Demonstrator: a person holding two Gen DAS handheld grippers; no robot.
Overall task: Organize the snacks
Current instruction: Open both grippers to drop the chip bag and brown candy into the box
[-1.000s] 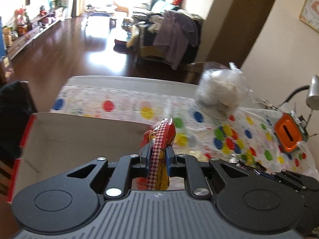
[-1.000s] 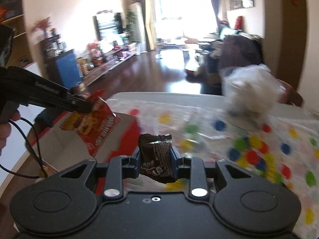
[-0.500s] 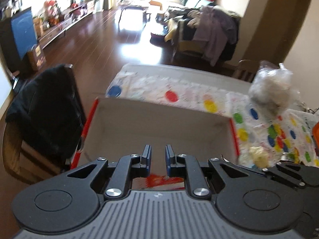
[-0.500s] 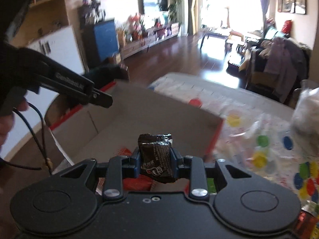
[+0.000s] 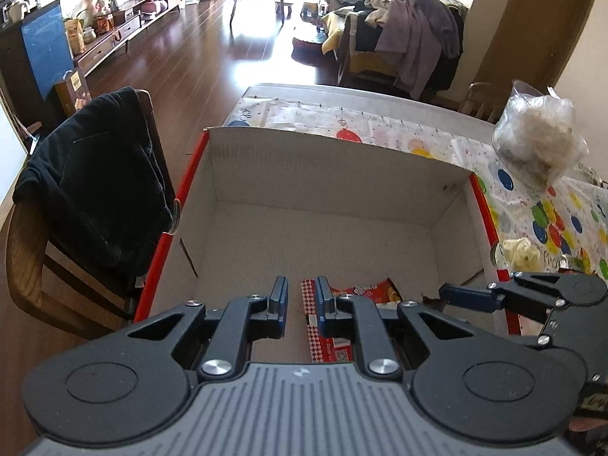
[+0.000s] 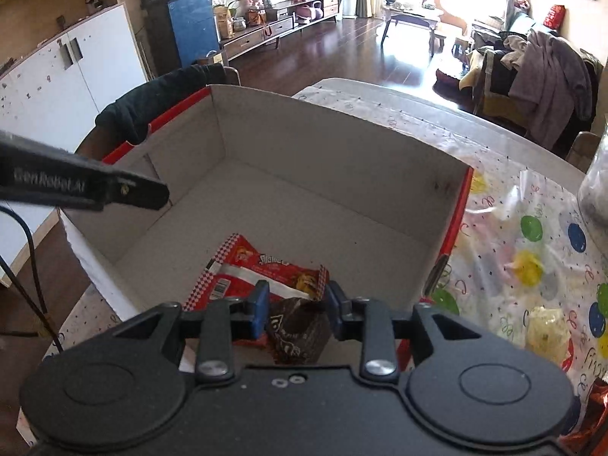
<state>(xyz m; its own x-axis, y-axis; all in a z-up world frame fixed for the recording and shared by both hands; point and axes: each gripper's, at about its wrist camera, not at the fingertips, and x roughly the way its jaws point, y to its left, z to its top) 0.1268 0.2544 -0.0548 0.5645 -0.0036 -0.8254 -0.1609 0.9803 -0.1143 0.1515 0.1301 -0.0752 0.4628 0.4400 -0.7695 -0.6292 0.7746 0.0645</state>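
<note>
An open cardboard box with red edges [image 5: 323, 174] [image 6: 334, 159] stands on the table. A red checkered snack bag [image 6: 262, 269] [image 5: 364, 292] lies flat on its floor near the front. My left gripper [image 5: 300, 300] is open and empty above the box, just over the bag. My right gripper [image 6: 294, 304] is open above the box; a dark brown snack packet [image 6: 296, 332] lies loose between and below its fingers, on the red bag. The right gripper [image 5: 494, 296] shows at the right of the left wrist view, and the left one [image 6: 133, 190] at the left of the right wrist view.
A spotted tablecloth [image 5: 551, 212] [image 6: 532, 235] covers the table right of the box. On it are a clear bag of whitish food [image 5: 539, 144] and a yellowish wrapped snack [image 5: 520, 250] [image 6: 547, 326]. A chair with a black jacket [image 5: 95, 182] stands left of the box.
Both grippers moved left over the box. The left one opened and dropped the red bag into it. The right one has just opened and the brown packet has sunk between its fingers.
</note>
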